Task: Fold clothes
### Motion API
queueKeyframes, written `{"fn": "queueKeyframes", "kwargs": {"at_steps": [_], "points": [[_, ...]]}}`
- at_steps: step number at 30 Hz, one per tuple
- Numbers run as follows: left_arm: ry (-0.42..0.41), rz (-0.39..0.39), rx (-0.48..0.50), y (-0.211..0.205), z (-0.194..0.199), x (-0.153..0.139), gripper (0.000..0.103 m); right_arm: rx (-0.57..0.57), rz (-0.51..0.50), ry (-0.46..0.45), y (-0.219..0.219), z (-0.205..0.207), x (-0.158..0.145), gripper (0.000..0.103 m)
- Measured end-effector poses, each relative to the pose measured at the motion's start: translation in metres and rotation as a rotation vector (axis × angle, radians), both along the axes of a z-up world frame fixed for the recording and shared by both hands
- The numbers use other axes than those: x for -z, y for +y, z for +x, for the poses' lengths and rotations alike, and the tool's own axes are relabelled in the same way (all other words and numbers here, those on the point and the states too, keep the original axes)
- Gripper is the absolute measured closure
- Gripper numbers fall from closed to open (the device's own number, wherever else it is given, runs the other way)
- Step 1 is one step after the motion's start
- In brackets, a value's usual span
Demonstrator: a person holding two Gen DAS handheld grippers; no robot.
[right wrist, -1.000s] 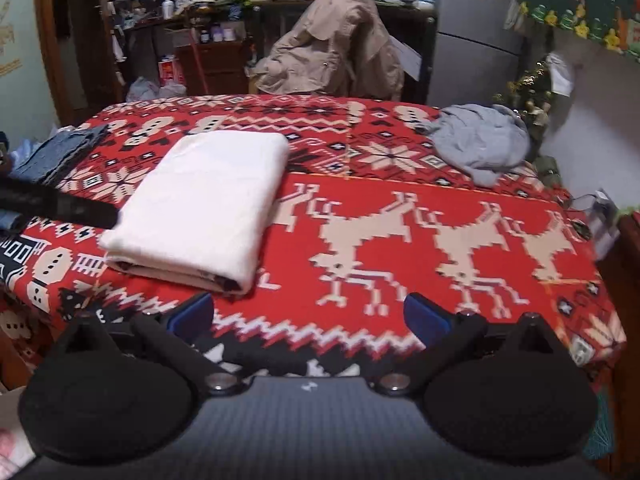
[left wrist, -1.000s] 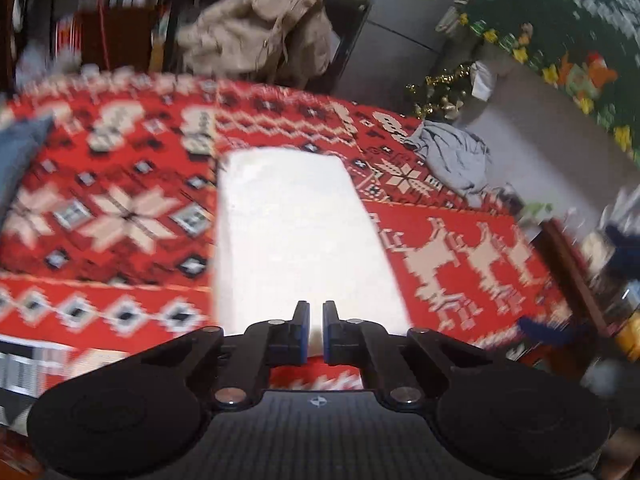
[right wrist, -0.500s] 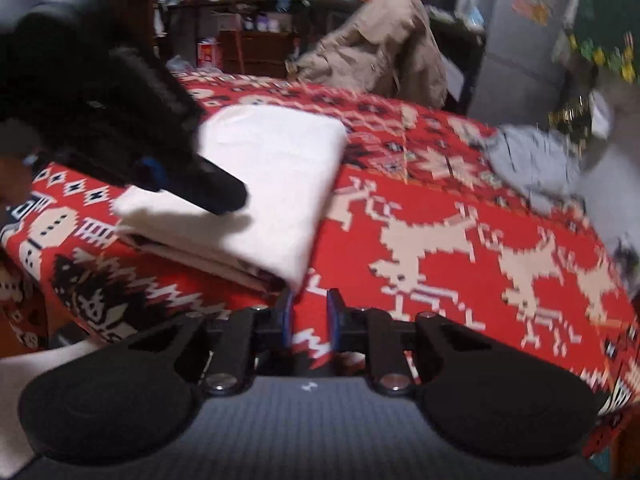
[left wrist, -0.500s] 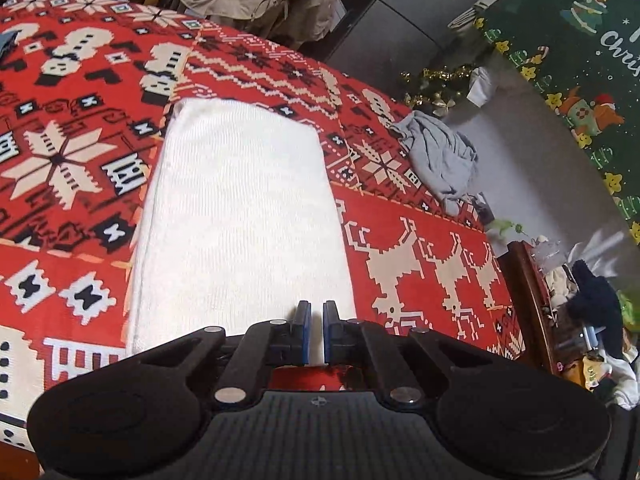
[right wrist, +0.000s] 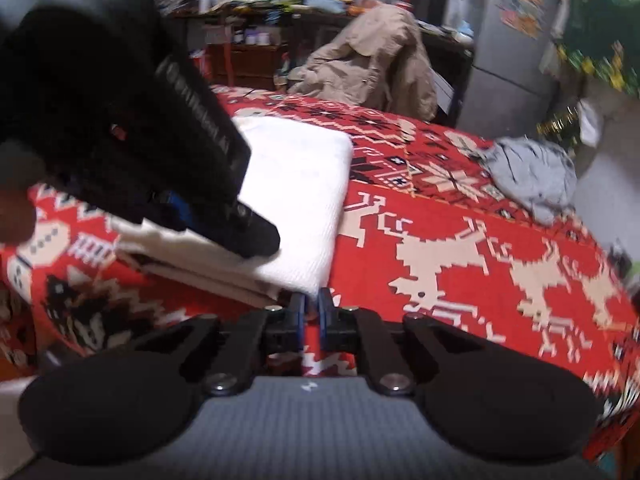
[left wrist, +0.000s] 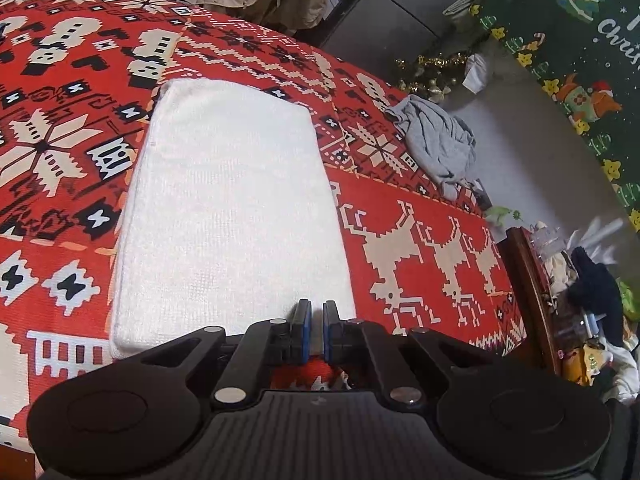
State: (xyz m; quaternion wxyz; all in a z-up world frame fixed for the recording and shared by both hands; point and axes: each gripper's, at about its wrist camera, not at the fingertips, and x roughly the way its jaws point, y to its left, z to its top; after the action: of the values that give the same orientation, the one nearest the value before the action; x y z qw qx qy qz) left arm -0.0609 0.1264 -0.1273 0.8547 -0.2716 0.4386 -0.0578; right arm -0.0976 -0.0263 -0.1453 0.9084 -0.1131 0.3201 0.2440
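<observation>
A white folded cloth lies flat on the red patterned blanket; its stacked layers show at the near edge. My left gripper is shut, and its tips sit over the cloth's near edge. The right wrist view shows it as a big black body slanting down onto the cloth's top. My right gripper is shut too, with its tips right at the cloth's near right corner. I cannot make out any fabric pinched in either one.
A crumpled grey garment lies at the far right of the blanket. Behind the bed, a beige jacket hangs over a chair. A wooden side table with clutter stands to the right.
The right gripper went from wide open to shut and moved in toward the cloth's near right corner. The left gripper stayed shut and came down over the cloth's near edge.
</observation>
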Motion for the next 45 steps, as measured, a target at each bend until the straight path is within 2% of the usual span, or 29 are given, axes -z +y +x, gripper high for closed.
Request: {"fn": "queueKeyframes", "kwargs": {"at_steps": [6, 9, 12, 16, 17, 21, 23, 28, 31, 33, 38, 43, 45], "points": [[0.011, -0.025, -0.009, 0.003, 0.000, 0.002, 0.098, 0.042, 0.079, 0.046, -0.010, -0.003, -0.004, 0.099], [0.007, -0.038, -0.001, 0.004, -0.002, -0.002, 0.098, 0.048, 0.115, 0.077, -0.020, -0.004, -0.008, 0.103], [-0.007, -0.039, 0.006, 0.003, -0.004, -0.008, 0.098, 0.057, 0.140, 0.093, -0.031, -0.005, -0.015, 0.102], [-0.015, -0.011, 0.021, -0.003, 0.002, -0.011, 0.098, 0.042, 0.128, 0.078, -0.032, 0.015, -0.012, 0.099], [-0.011, -0.016, 0.020, -0.004, 0.002, -0.009, 0.098, 0.038, 0.124, 0.074, -0.033, 0.020, -0.011, 0.096], [0.005, -0.041, 0.015, -0.004, 0.003, -0.002, 0.098, 0.022, 0.110, 0.058, -0.033, 0.041, -0.007, 0.098], [0.013, -0.054, 0.012, -0.004, 0.003, 0.001, 0.098, -0.029, 0.090, 0.053, -0.024, 0.043, -0.002, 0.098], [0.022, -0.060, 0.022, -0.005, -0.002, 0.002, 0.098, -0.064, 0.064, 0.050, -0.018, 0.026, 0.004, 0.100], [0.023, -0.037, 0.035, -0.008, -0.004, -0.002, 0.098, -0.111, 0.031, 0.017, -0.020, 0.007, 0.004, 0.101], [0.012, -0.028, 0.040, -0.009, -0.005, -0.009, 0.098, -0.135, 0.051, 0.014, -0.026, 0.002, -0.001, 0.100], [-0.032, -0.001, 0.027, -0.008, 0.010, -0.025, 0.098, -0.074, 0.071, -0.017, -0.039, 0.021, -0.012, 0.099], [0.010, -0.006, -0.029, -0.007, 0.038, -0.011, 0.098, -0.070, 0.073, -0.047, -0.030, 0.059, -0.007, 0.095], [0.018, -0.014, -0.035, -0.009, 0.040, -0.006, 0.098, -0.098, 0.074, -0.029, -0.022, 0.067, -0.002, 0.095]]}}
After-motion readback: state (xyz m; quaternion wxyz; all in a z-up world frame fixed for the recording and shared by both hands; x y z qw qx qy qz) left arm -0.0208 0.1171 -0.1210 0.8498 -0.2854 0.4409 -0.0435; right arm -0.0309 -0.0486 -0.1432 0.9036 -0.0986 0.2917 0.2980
